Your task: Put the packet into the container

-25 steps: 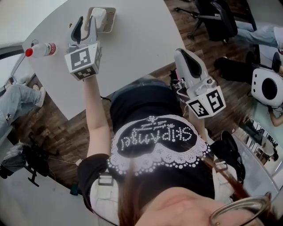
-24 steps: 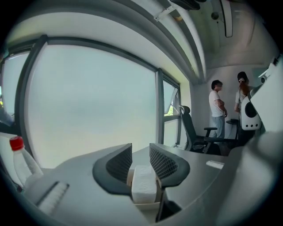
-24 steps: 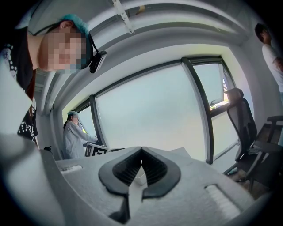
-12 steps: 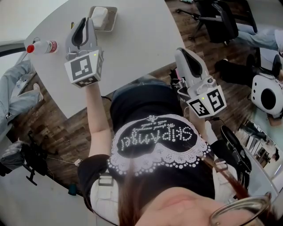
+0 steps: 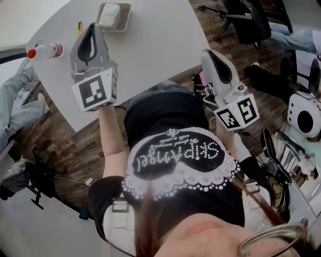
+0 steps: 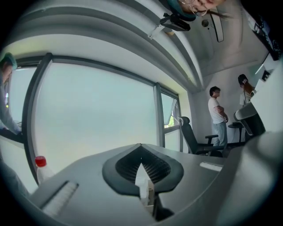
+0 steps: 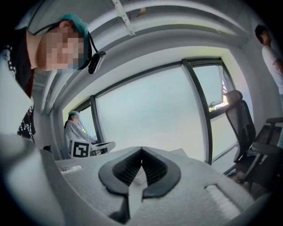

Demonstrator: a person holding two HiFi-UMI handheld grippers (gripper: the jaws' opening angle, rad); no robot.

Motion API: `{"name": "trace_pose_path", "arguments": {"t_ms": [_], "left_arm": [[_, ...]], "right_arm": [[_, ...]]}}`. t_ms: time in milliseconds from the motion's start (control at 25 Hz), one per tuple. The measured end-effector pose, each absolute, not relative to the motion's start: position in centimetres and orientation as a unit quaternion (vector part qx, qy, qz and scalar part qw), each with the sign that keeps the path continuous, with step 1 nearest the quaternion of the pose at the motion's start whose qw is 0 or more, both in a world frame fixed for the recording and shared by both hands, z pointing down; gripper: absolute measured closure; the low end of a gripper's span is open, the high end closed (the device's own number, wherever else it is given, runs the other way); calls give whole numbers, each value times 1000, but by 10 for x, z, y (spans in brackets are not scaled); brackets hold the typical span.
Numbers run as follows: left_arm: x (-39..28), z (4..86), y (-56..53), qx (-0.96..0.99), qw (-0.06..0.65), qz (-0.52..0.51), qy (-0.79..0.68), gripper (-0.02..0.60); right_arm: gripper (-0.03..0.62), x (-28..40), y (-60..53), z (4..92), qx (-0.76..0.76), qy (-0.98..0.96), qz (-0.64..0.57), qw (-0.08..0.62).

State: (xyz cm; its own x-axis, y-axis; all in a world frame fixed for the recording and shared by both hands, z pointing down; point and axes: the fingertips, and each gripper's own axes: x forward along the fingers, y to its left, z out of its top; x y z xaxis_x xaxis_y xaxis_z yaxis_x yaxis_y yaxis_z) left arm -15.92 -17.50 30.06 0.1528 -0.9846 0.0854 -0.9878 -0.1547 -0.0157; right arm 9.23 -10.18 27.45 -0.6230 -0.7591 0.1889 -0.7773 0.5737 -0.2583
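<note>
While ribbed pads [image 7: 126,170] meet on the right gripper [image 7: 141,151], the left gripper [image 6: 140,148] has just closed empty.

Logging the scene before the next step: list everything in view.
table: one, white, centre
container: one, grey, table's far side
packet: one, white, inside container
bottle: one, clear with red cap, table's left edge
small object: one, yellow, left of container
chair: at least one, black, beyond table
bystanders: two, one in white, standing by far wall
left gripper: one, grey, shut, empty, over table
right gripper: one, grey, shut, empty, at table's near edge
</note>
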Motion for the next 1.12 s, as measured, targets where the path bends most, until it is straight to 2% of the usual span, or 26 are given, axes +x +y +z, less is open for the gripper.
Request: {"name": "trace_pose_path", "arguments": {"t_ms": [200,520,1120], "left_arm": [[-150,292,-156,768,10,29,-640,584],[-135,283,-137,775,33,-6,-631,584],[-117,303,-85,779,72,0,-623,584]], "right_arm": [[597,100,-100,280,441,-883,154,41],[597,127,-96,286,466,-871,142,67],[597,126,-83,296,460,-871,150,84]]}}
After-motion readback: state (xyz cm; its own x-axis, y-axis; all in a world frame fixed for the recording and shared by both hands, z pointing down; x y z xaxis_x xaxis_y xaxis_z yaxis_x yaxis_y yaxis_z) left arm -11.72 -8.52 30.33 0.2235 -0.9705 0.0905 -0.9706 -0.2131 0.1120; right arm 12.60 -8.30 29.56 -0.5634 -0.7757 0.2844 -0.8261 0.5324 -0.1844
